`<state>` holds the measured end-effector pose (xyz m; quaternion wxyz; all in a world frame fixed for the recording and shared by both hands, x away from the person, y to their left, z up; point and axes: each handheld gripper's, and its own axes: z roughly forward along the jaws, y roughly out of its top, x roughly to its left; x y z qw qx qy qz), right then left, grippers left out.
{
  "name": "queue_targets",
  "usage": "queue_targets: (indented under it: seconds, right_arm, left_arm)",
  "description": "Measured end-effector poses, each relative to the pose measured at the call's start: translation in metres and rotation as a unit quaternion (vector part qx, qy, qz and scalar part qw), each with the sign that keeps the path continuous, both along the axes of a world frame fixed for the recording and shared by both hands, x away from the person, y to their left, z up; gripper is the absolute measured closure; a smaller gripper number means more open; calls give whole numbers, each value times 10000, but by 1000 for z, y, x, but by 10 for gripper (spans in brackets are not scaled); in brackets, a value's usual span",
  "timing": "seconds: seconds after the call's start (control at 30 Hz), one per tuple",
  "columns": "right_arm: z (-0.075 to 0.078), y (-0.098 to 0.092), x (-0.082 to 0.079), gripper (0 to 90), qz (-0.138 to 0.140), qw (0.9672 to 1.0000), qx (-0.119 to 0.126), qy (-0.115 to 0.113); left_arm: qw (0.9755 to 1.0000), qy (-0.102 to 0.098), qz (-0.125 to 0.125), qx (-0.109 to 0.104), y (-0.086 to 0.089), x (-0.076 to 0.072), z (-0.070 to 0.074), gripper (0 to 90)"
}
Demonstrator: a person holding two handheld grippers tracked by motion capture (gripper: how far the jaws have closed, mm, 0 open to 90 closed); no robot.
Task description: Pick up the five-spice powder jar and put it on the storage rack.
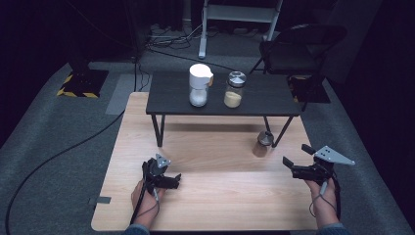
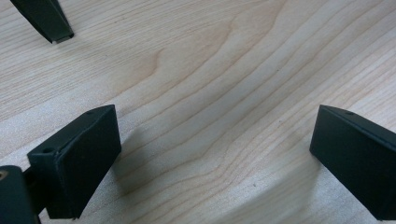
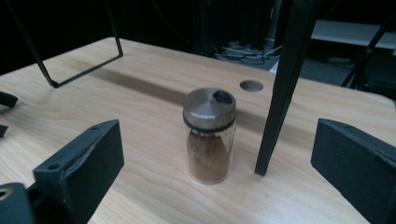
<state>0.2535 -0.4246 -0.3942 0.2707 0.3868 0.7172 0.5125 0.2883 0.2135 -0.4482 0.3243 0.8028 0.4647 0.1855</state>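
From above, we hold the left gripper (image 1: 169, 180) low over the wooden table (image 1: 210, 205), jaws wide and empty, and the right gripper (image 1: 292, 164), also spread wide, near the brown spice jar (image 1: 264, 143). The jar stands beside a leg of the small black shelf (image 1: 264, 100), which carries a white jar (image 1: 199, 84) and a yellow-filled jar (image 1: 234, 89). Along the left gripper we see bare wood grain (image 2: 210, 93). Along the right gripper the spice jar (image 3: 209, 135) stands between open jaws, shelf leg (image 3: 280, 93) just beside it. No label shows.
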Motion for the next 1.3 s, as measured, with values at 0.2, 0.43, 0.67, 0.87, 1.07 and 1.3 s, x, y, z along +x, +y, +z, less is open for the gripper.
queue_targets:
  seconds: [0.2, 0.43, 0.67, 0.87, 1.07, 1.3]
  right_arm:
    - [7, 0, -3, 20, 15, 9999, 15, -163]
    - [12, 2, -4, 20, 40, 9997, 29, -238]
    - [15, 5, 0, 20, 42, 9997, -21, -251]
    - [16, 8, 6, 20, 54, 9997, -33, -235]
    - [17, 14, 17, 20, 132, 9996, -46, -234]
    - [20, 23, 33, 20, 245, 9994, -74, -213]
  left_arm:
    - [10000, 0, 0, 0, 0, 0, 0, 18]
    - [10000, 0, 0, 1, 0, 0, 0, 18]
    - [10000, 2, 5, -2, 0, 0, 0, 18]
    - [10000, 2, 20, 1, 0, 0, 0, 18]
    - [10000, -1, 22, -2, 0, 0, 0, 18]
    - [10000, -1, 21, -1, 0, 0, 0, 18]
